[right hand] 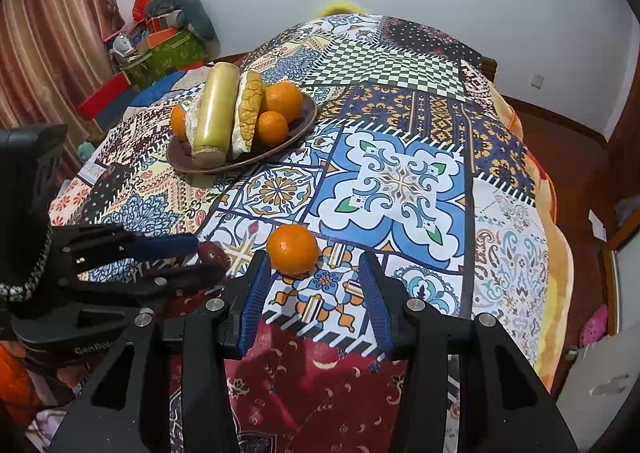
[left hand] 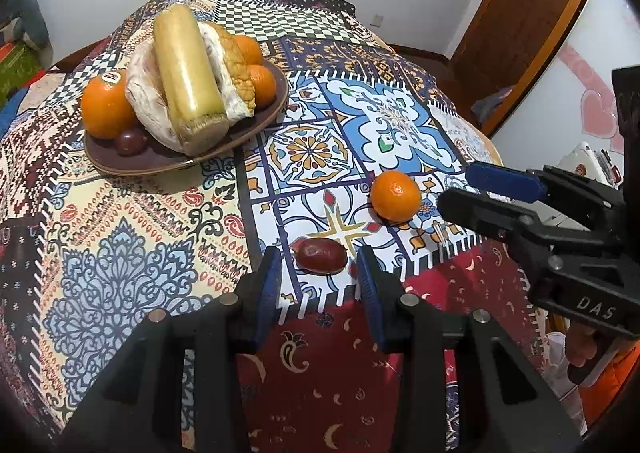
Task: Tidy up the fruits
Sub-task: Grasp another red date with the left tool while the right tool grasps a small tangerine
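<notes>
Patchwork tablecloth [right hand: 404, 177] covers the whole surface, and your brown plate [left hand: 160, 167] at the far left already carries oranges and wrapped food. Two fruits lie loose near you: the orange [right hand: 292, 249] just ahead of your right gripper [right hand: 316, 301], and the dark red date [left hand: 320, 255] just ahead of your left gripper [left hand: 318, 285]. Both sets of jaws stand apart and empty. Straddle each fruit squarely before you close, so neither rolls away.

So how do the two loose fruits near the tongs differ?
The mandarin is bright orange and round; the red fruit is dark, glossy and oblong. The mandarin stands taller, the red fruit lies low. The mandarin sits before the right tongs, the red fruit before the left tongs. Both rest on the tablecloth, off the plate.
</notes>
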`<state>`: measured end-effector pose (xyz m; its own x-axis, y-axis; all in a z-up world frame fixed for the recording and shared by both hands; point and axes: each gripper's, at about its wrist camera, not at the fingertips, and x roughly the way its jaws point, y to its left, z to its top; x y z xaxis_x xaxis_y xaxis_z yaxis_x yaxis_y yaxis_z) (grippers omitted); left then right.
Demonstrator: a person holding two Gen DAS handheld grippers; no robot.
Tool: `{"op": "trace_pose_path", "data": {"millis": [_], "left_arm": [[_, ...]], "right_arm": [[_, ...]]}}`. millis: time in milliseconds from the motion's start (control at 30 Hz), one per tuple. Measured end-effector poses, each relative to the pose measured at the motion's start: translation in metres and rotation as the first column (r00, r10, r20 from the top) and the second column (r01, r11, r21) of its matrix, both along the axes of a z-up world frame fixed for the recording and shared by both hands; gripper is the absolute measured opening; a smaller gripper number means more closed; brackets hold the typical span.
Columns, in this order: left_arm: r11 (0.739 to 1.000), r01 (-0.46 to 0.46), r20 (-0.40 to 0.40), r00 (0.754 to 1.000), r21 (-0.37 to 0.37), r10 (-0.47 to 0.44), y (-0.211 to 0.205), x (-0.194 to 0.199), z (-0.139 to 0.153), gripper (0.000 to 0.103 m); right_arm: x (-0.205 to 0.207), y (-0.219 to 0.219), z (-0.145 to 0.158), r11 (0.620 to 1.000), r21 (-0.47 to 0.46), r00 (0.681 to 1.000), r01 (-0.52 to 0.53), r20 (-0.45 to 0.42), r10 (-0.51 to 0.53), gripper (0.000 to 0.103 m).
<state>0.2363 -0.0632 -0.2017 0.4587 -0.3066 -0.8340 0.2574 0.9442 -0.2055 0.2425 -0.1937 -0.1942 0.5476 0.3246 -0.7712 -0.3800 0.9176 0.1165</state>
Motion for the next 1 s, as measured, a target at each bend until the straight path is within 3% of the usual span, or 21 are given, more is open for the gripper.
{"op": "trace_pose_path", "data": {"millis": [67,133,267,367,467,1000], "left_arm": [[1.000,0.008,0.003,1.000,-0.003,-0.008,0.000,0.000,-0.001,0.038],[1.000,0.013,0.009,1.000,-0.006,-0.013,-0.001,0.001,-0.002,0.027],[1.000,0.012,0.014,1.000,-0.020,-0.012,0.001,0.003,-0.002,0.024],[1.000,-0.001,0.026,1.000,-0.019,0.002,0.008,0.000,0.003,0.024],[0.999,-0.026,0.036,0.999,-0.028,0.027,0.018,-0.001,0.009,0.024],[0.977,-0.215,0.088,0.973,-0.015,0.215,0.100,0.007,0.026,0.024]], "right_arm": [[0.003,0.001,-0.002,1.000,0.004,1.000,-0.003,-0.003,0.003,0.042],[0.006,0.005,-0.006,1.000,0.007,1.000,-0.015,-0.014,0.015,0.042],[0.009,0.013,-0.013,0.999,0.001,0.999,-0.039,-0.025,0.039,0.042],[0.012,0.017,-0.018,0.999,0.008,0.998,-0.049,-0.040,0.049,0.042],[0.015,0.018,-0.022,0.999,0.010,0.997,-0.044,-0.055,0.045,0.032],[0.025,0.030,0.003,0.997,0.066,0.999,-0.045,0.014,0.045,0.031]]}}
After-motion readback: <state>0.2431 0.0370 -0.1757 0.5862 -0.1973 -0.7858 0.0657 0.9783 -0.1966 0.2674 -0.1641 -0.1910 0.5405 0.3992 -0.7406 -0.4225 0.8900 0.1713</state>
